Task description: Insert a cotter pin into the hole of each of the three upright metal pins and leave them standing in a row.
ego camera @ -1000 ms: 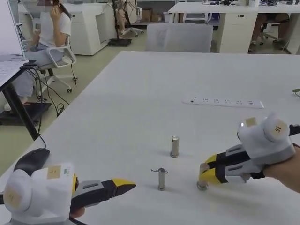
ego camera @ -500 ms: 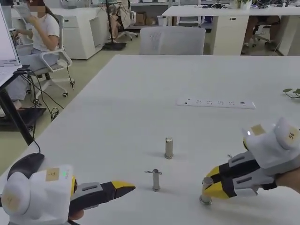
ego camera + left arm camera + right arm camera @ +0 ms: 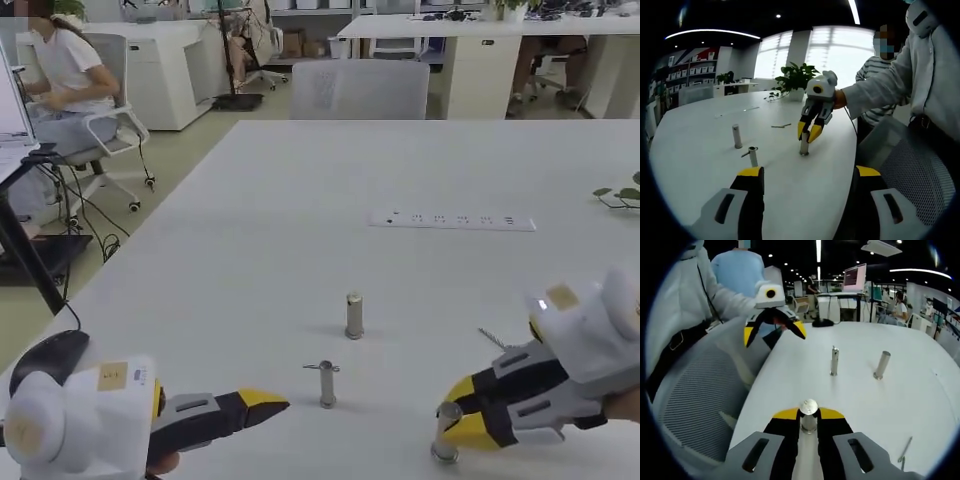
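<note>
Three metal pins are on the white table [image 3: 300,230]. The far pin [image 3: 353,315] [image 3: 882,364] [image 3: 736,136] stands bare. The middle pin [image 3: 327,383] [image 3: 834,360] [image 3: 753,156] has a cotter pin through its top. My right gripper [image 3: 455,425] [image 3: 809,415] [image 3: 809,131] is shut on the third pin [image 3: 446,440] [image 3: 809,412] [image 3: 804,144], which stands on the table near the front edge. A loose cotter pin [image 3: 492,338] [image 3: 905,447] [image 3: 781,126] lies beside it. My left gripper [image 3: 270,404] [image 3: 807,175] [image 3: 774,326] hovers open at the front left, holding nothing.
A white power strip [image 3: 452,220] lies further back on the table. Plant leaves [image 3: 620,192] reach in at the right edge. A black mouse [image 3: 45,355] sits at the front left corner. A grey chair [image 3: 358,88] stands behind the table, and a person sits at far left.
My right gripper has drawn the held pin nearer to me and to the right, away from the middle pin. The left gripper has stayed put. The head camera has tilted slightly.
</note>
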{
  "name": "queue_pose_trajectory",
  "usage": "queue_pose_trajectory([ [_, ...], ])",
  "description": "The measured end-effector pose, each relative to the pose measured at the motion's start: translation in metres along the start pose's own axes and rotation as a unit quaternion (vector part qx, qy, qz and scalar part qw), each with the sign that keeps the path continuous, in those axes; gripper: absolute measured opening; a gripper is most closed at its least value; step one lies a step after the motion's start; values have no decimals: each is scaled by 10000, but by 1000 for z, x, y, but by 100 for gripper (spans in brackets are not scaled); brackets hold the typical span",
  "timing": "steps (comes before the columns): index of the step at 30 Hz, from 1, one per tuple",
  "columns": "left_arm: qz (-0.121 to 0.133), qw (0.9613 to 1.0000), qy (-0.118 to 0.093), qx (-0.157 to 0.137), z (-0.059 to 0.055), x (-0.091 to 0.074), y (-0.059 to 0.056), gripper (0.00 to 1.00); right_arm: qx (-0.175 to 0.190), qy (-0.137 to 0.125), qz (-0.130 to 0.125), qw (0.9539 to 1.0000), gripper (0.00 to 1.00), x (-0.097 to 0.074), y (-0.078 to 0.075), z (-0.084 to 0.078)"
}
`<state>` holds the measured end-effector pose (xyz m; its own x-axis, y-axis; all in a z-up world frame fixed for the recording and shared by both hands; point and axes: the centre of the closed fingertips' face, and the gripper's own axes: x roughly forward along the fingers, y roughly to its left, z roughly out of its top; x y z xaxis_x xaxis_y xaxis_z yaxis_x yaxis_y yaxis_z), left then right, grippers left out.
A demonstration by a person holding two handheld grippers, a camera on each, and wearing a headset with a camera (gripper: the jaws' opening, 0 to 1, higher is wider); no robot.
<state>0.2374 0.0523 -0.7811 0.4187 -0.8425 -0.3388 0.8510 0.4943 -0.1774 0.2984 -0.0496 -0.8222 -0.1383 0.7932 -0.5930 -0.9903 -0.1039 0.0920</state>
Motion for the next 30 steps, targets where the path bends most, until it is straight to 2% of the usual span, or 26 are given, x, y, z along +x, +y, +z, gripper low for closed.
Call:
queue_pose_trajectory([
  [15,-14,10000,8,-29,-1,1,-1,72,-206,66,187,9996,13,6,10,-5],
  [22,-33,10000,27,-38,-2,2,-2,72,-477,46,263,9985,14,6,15,-7],
  [30,-52,10000,57,-43,-3,3,-3,71,-477,49,302,9984,15,5,16,-7],
])
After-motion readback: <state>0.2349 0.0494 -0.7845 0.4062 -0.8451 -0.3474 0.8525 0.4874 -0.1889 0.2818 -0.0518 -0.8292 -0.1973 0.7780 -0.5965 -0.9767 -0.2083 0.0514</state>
